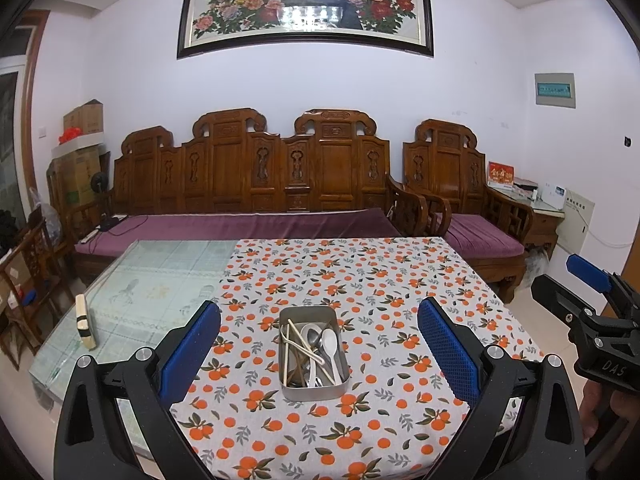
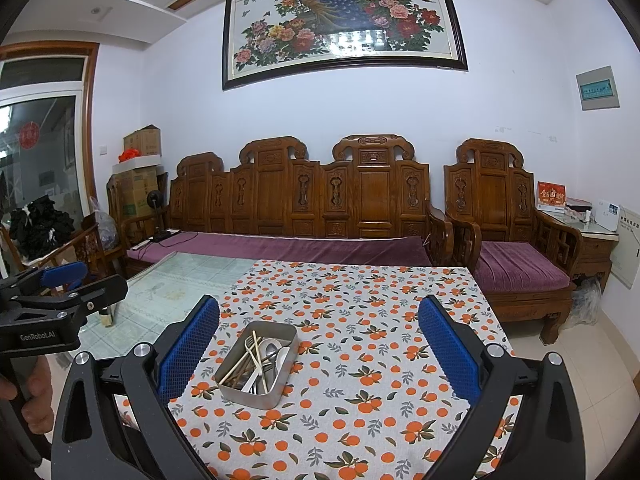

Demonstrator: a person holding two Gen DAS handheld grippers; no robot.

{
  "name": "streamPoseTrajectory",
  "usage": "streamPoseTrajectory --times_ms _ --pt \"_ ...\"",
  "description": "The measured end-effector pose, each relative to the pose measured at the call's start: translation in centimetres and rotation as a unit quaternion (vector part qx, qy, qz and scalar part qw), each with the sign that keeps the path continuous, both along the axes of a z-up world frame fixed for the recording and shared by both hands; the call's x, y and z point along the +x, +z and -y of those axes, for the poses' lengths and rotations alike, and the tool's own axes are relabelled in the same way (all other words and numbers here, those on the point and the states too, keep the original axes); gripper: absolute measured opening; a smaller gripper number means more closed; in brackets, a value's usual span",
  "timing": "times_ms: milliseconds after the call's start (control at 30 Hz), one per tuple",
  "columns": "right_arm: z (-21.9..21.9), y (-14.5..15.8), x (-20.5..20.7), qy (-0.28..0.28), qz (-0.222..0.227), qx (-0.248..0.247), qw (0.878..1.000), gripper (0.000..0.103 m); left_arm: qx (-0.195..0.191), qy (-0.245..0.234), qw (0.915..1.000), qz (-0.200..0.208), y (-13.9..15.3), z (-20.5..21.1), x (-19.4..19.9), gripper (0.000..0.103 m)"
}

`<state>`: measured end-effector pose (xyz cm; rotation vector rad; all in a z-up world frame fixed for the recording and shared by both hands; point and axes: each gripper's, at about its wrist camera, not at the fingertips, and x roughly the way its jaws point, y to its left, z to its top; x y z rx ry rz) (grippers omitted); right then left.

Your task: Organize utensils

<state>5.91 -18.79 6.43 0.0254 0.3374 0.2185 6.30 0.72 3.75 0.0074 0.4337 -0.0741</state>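
Orange-print tablecloth (image 1: 360, 280) over glass table (image 1: 160, 280); carved sofa (image 1: 256, 168) upper frame. Metal tin (image 1: 313, 390) w/ utensils (image 1: 316, 344) tangled, count unclear. Left gripper (image 1: 319, 344), right gripper (image 2: 319, 340): both wide apart, empty.

Both wrist cameras look forward from just above the near table edge toward the sofa (image 1: 248, 184), sharing the metal tin (image 1: 314, 354); the right view sits further right.

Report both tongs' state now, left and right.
Left tongs: open, holding nothing, above the metal tin of utensils.
Right tongs: open, holding nothing.
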Motion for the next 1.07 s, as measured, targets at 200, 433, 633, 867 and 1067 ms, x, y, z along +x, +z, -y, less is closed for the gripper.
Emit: streamPoseTrajectory --times_ms 200,433,633,867,1067 --pt "-0.03 0.03 -0.01 0.000 0.000 0.000 1.000 0.100 -0.001 -0.002 1.0000 0.002 0.18 -0.14 0.04 0.095" --pt "0.00 0.02 0.01 0.000 0.000 0.001 1.000 0.100 -0.003 -0.003 1.0000 0.002 0.24 -0.23 -0.10 0.095" --pt "0.04 -0.18 0.05 0.000 0.000 0.000 1.000 0.100 -0.002 -0.003 1.0000 0.002 0.20 -0.25 -0.06 0.095" --pt "-0.05 -0.10 0.03 0.000 0.000 0.000 1.000 0.100 -0.002 -0.002 1.0000 0.000 0.28 -0.03 -0.07 0.095" --pt "-0.05 -0.07 0.04 0.000 0.000 0.000 1.000 0.100 -0.002 -0.001 1.0000 -0.001 0.27 0.01 -0.08 0.095"
